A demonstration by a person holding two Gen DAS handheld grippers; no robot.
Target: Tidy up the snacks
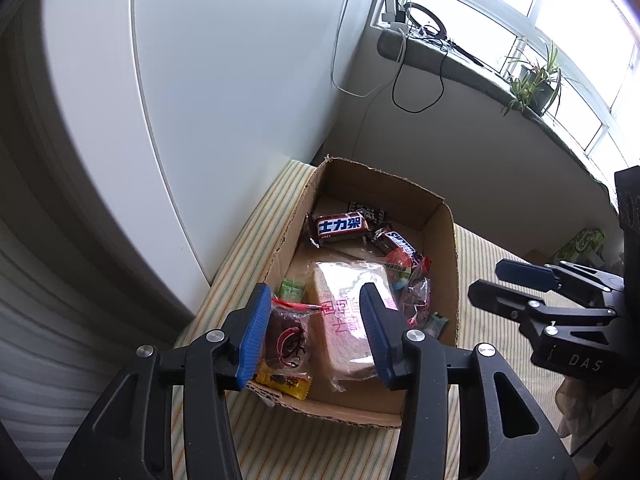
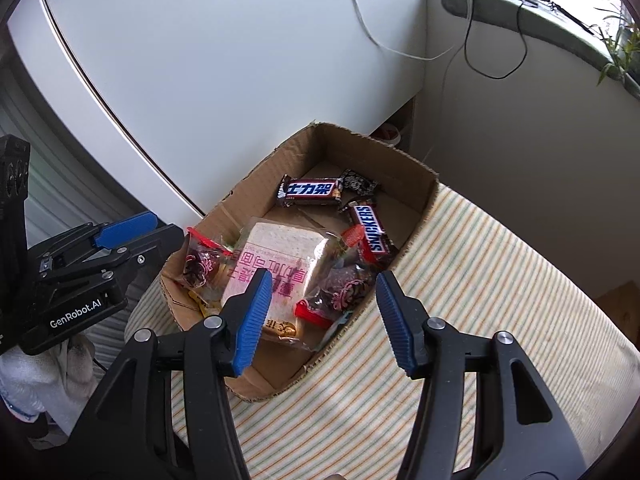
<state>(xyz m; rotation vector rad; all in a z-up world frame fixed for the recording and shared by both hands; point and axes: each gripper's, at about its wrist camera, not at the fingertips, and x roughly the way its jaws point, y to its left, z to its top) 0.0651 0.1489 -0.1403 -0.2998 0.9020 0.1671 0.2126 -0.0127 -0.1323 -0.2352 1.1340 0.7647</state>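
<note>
The left gripper (image 1: 316, 332) hovers with its jaws wide apart and empty above the near end of the cardboard box (image 1: 450, 248), which stands on the striped cloth (image 1: 256, 220). The right gripper (image 2: 324, 316) is also wide and empty, over the box's near right edge. Directly ahead of the left gripper lies the bagged bread slice (image 1: 348, 312), its long axis pointing away along the fingers, so I judge this hand nearer. Behind it lie 2 Snickers bars (image 1: 340, 227), then small wrapped sweets (image 1: 286, 338).

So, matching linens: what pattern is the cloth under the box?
Cream cloth with thin green and orange stripes; clearest in the right wrist view.
</note>
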